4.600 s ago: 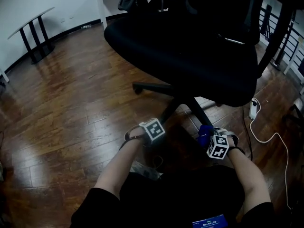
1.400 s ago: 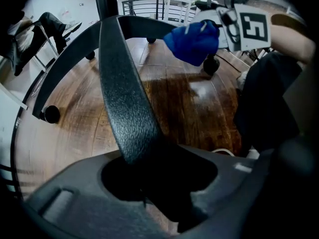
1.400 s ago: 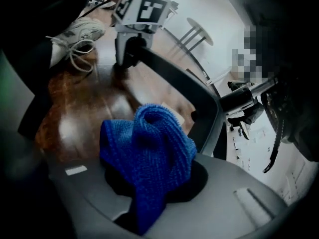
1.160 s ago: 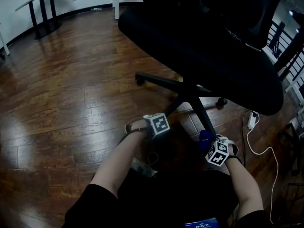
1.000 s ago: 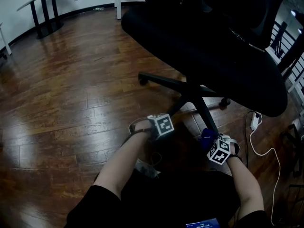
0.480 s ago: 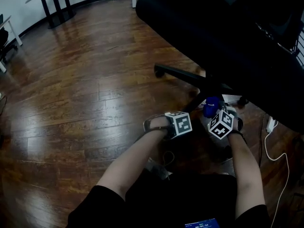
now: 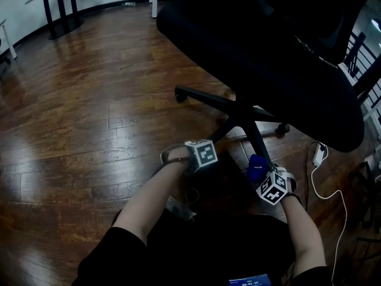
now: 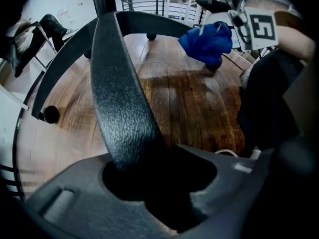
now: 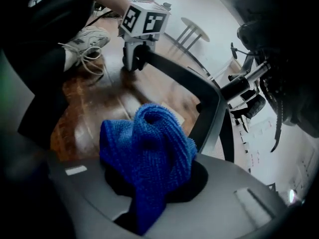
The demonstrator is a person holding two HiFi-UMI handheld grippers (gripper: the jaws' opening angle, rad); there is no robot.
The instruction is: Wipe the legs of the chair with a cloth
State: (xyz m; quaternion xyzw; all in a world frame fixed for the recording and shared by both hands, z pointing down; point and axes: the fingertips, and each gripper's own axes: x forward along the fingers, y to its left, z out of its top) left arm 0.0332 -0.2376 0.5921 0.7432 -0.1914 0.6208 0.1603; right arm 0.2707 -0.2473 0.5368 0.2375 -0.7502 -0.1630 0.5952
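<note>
A black office chair (image 7: pixel 268 52) stands on a wood floor with its star base showing. My left gripper (image 7: pixel 201 159) points straight down, shut on one chair leg (image 8: pixel 119 93), which runs up between the jaws of my left gripper (image 8: pixel 149 178). My right gripper (image 7: pixel 265 177) is shut on a bunched blue cloth (image 9: pixel 149 148). The cloth (image 7: pixel 257 167) sits by the outer end of the neighbouring leg (image 7: pixel 256 142); whether it touches I cannot tell. From the right gripper view, the left gripper (image 9: pixel 134 59) clamps the leg (image 9: pixel 189 86).
A white power strip (image 7: pixel 318 154) with a looping cable lies on the floor at the right. Black railings (image 7: pixel 357 46) stand beyond it. A small table with dark legs (image 7: pixel 59 8) is at the far left. My shoe (image 9: pixel 92 39) is close to the left gripper.
The right gripper carried the cloth up the leg toward the chair's hub, then came back out toward me. The left gripper has kept its hold on its leg.
</note>
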